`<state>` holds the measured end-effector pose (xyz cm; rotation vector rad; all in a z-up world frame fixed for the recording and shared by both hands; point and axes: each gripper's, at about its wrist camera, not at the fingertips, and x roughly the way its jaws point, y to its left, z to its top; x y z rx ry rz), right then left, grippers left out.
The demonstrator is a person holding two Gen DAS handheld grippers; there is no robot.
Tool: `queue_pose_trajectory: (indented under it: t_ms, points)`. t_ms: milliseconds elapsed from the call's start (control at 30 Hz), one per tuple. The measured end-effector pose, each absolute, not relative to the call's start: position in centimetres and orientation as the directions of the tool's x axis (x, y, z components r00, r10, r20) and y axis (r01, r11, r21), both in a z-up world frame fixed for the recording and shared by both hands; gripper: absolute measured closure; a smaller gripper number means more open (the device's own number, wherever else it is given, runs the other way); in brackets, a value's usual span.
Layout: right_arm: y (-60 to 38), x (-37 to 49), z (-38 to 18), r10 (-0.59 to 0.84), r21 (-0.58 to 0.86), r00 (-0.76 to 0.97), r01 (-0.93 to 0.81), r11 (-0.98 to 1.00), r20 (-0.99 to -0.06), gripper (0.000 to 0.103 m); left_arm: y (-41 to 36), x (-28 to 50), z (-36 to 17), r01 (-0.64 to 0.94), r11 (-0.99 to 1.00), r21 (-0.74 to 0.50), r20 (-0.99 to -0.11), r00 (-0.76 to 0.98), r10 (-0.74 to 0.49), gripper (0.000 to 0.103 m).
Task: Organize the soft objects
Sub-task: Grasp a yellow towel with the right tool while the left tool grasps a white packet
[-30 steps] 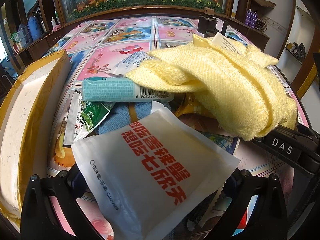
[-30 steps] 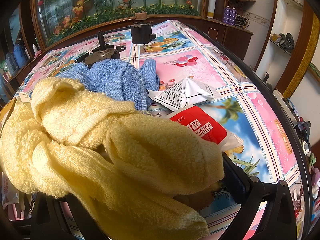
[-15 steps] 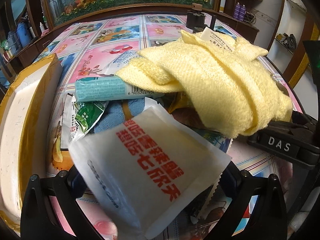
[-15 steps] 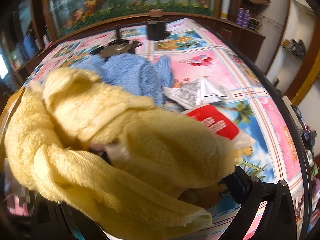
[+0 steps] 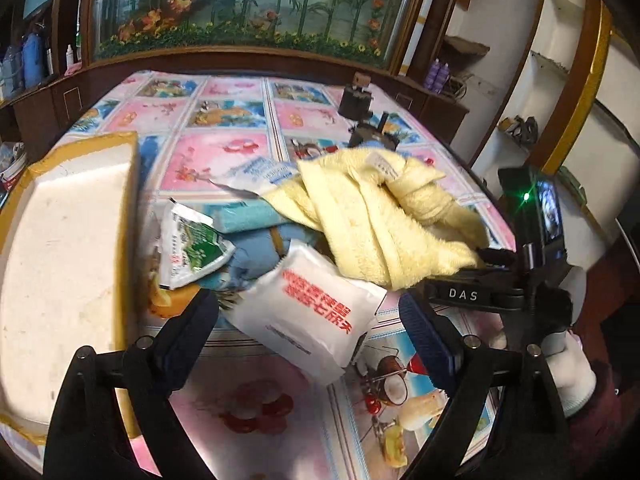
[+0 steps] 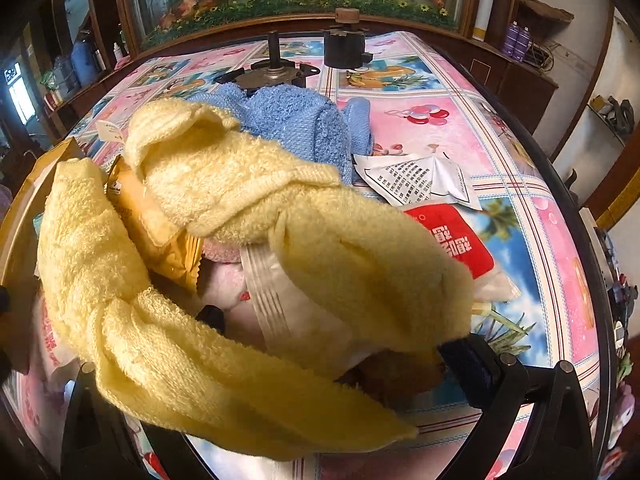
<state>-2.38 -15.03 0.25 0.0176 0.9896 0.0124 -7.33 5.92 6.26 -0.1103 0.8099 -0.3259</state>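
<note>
Mid-sort: right gripper [image 5: 486,258] pinches the yellow towel [image 5: 384,216]; left gripper [image 5: 308,316] jaws spread, white packet [image 5: 308,316] loose between. Next: likely carry the towel clear.

On the table [image 5: 236,148], a box [image 5: 60,240] sits at the left, a packet [image 5: 308,316] lies between the left gripper [image 5: 310,320] fingers, a towel [image 5: 380,216] drapes behind it over the pile, apparently clamped by the right gripper [image 6: 256,376], with another towel [image 6: 296,120] farther back.
</note>
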Motion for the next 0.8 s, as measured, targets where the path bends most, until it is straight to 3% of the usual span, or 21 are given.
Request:
queue_pose_trajectory:
  t_ms: [233, 400, 800]
  points:
    - [-17.9, -5.8, 2.8, 0.012, 0.113, 0.709, 0.095, 0.989, -0.705, 0.000, 10.8, -8.2, 8.1, 0.187, 0.962, -0.199, -0.656, 0.704, -0.273, 0.011]
    - [-19.2, -6.3, 3.3, -0.007, 0.155, 0.735, 0.152, 0.976, -0.678, 0.000, 7.9, -8.0, 6.7, 0.274, 0.946, -0.172, -0.670, 0.672, -0.316, 0.011]
    - [-21.8, -9.1, 7.7, 0.093, 0.241, 0.790, 0.071, 0.968, -0.606, 0.000, 2.3, -5.7, 2.6, 0.408, 0.906, -0.107, -0.771, 0.542, -0.335, 0.011]
